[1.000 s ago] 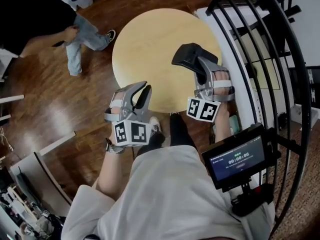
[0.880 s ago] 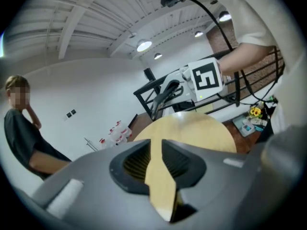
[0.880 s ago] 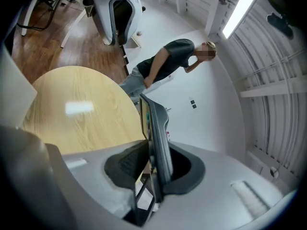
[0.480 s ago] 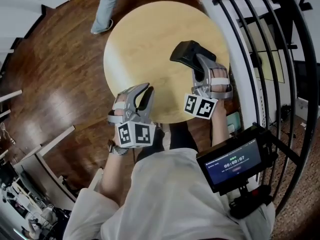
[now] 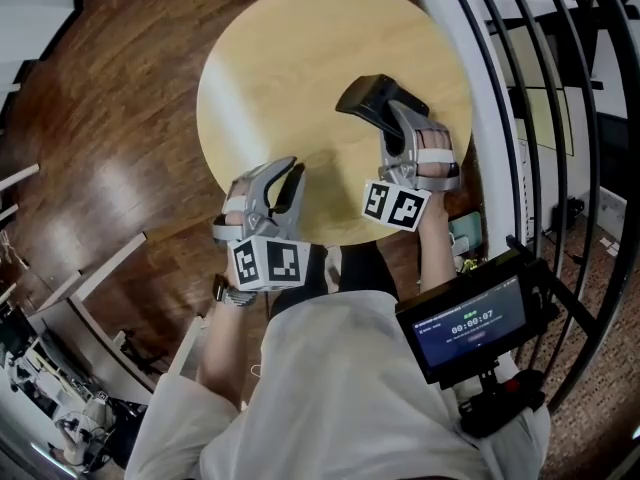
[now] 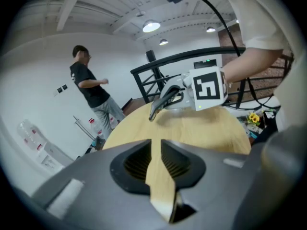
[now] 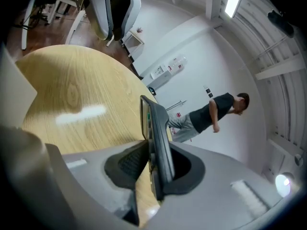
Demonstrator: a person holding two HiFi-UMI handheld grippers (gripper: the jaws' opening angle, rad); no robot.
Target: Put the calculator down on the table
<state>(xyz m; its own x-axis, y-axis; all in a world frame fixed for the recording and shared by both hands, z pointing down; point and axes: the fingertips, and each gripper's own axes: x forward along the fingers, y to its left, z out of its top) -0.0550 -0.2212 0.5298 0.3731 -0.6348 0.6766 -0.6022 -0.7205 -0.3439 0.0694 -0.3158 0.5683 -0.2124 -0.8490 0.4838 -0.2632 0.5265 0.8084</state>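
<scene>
The calculator (image 5: 372, 100) is a dark flat slab that juts up-left from my right gripper (image 5: 393, 123), above the right part of the round pale-wood table (image 5: 280, 68). In the right gripper view both pads press on the calculator (image 7: 156, 138), which stands on edge, so the right gripper (image 7: 153, 166) is shut on it. The table (image 7: 72, 95) lies beneath. My left gripper (image 5: 283, 183) hovers at the table's near edge. Its jaws stand a narrow gap apart, and only the table (image 6: 201, 128) shows between them. The left gripper view also catches the calculator (image 6: 159, 105) from the side.
A black curved railing (image 5: 540, 88) runs close along the table's right side. A small mounted screen (image 5: 475, 323) hangs by my right arm. Brown wood floor (image 5: 100, 148) surrounds the table. A person (image 6: 93, 95) stands beyond the table's far side.
Both grippers have sunk lower over the table, the right one still carrying the calculator. The person at the top left has dropped out of the head view.
</scene>
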